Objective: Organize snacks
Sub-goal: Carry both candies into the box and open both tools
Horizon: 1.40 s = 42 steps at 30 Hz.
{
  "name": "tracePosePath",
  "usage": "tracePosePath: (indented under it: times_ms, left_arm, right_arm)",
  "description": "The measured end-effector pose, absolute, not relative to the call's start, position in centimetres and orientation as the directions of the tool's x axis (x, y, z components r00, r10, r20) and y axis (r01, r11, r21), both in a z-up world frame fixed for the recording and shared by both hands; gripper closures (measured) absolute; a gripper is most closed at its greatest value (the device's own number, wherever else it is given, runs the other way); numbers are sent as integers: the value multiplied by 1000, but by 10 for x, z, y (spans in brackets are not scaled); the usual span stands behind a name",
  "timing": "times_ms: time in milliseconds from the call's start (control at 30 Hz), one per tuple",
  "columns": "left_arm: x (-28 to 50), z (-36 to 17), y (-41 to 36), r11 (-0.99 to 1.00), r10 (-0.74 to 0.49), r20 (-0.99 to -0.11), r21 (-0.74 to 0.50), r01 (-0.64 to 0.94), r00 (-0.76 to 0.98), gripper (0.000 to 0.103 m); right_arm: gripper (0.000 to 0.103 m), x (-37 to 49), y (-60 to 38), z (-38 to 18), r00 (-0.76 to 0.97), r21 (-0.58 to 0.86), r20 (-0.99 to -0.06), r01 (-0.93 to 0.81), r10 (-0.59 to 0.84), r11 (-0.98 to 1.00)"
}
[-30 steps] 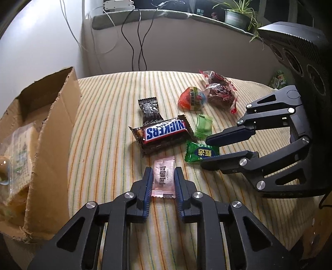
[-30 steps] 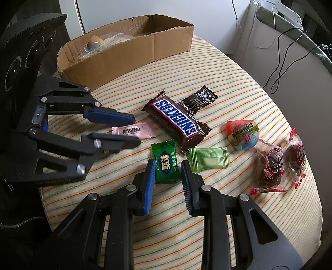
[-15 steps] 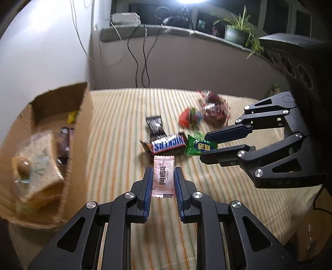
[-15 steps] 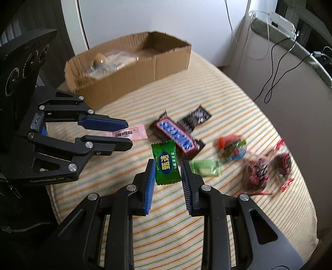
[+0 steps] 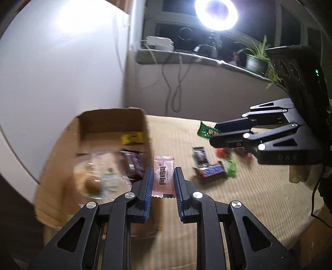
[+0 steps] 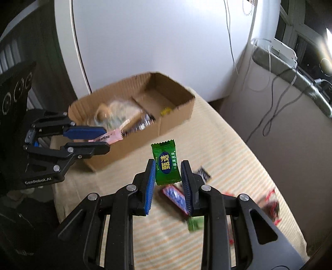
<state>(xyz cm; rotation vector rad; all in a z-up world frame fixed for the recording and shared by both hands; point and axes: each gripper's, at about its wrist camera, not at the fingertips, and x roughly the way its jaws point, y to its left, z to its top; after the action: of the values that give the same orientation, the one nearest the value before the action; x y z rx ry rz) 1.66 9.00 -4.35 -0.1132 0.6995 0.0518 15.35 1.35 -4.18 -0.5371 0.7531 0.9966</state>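
Note:
My left gripper (image 5: 163,172) is shut on a pink candy packet (image 5: 163,176), held in the air by the near right wall of the open cardboard box (image 5: 112,119). The same packet (image 6: 110,136) shows in the right wrist view, at the box's near edge. My right gripper (image 6: 168,166) is shut on a green candy (image 6: 166,163), lifted above the striped table (image 6: 238,157). That green candy (image 5: 207,130) also shows in the left wrist view. Inside the box (image 6: 172,89) lie a clear bag of bread (image 5: 95,176), a dark bar and a yellow packet (image 5: 132,138).
On the striped table (image 5: 259,197) lie a Snickers bar (image 5: 210,170), a black sachet (image 5: 199,154), a light green candy (image 5: 230,168) and red-wrapped sweets (image 6: 271,204). A bright ring lamp (image 5: 215,12), cables and a potted plant (image 5: 256,60) sit at the windowsill behind.
Both grippers rose off the table with their candies and swung left toward the cardboard box. The box interior has come into fuller view; the remaining snacks lie farther below.

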Motion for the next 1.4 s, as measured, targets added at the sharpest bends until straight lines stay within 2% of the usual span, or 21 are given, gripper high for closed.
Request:
tracePosePath:
  times_ms: [433, 1233, 1267, 1300, 1333, 1400]
  left_arm:
    - [0, -44, 143, 976, 103, -635, -83, -200, 766, 84]
    - [4, -56, 172, 967, 128, -652, -86, -240, 747, 84]
    - [4, -56, 171, 967, 130, -651, -85, -242, 748, 84]
    - [4, -55, 171, 966, 132, -650, -85, -244, 748, 79]
    - [4, -55, 172, 965, 133, -651, -86, -247, 747, 75]
    - [3, -54, 171, 964, 138, -648, -86, -252, 749, 47]
  right_arm:
    - [77, 172, 100, -44, 292, -47, -772, -912, 564, 408]
    - [75, 203, 170, -76, 263, -28, -807, -912, 529, 410]
    - [74, 204, 170, -77, 263, -29, -808, -911, 527, 411]
    - [66, 204, 171, -77, 264, -29, -808, -911, 527, 411]
    - [53, 204, 170, -77, 266, -29, -806, -910, 529, 413]
    - [35, 203, 169, -76, 280, -37, -797, -907, 535, 419]
